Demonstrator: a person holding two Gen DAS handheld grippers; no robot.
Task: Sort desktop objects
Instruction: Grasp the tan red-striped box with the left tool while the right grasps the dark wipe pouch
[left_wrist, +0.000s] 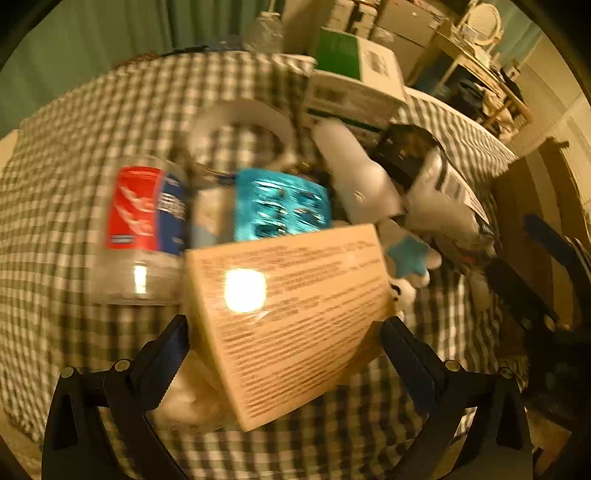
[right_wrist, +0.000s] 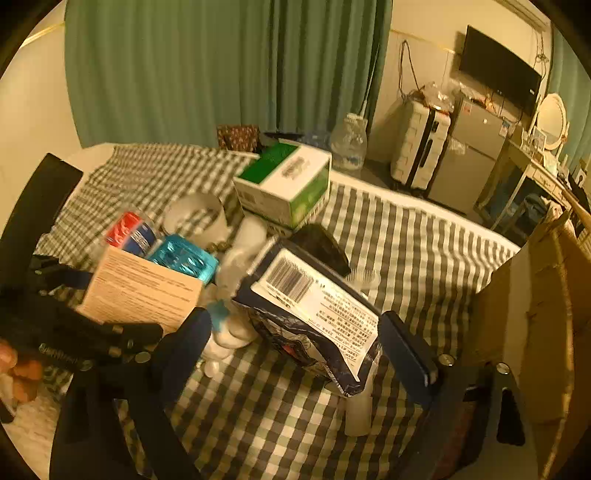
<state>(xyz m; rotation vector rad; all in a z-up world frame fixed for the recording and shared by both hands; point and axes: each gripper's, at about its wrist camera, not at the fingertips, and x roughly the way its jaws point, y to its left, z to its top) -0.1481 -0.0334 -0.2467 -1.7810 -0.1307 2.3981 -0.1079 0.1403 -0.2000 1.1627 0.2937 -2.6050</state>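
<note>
A tan box printed with text stands tilted between the fingers of my left gripper. The jaws are spread wide and the tips sit at its two edges; I see no pad pressing. Behind it lie a clear bottle with a red and blue label, a teal pack and a white plush toy. My right gripper is open around a dark blue bag with a barcode label, with gaps on both sides. The left gripper shows beside the tan box.
A checked cloth covers the table. A green and white carton, a white ring and a black object sit behind the pile. A small white bottle lies under the bag. A cardboard box stands at the right.
</note>
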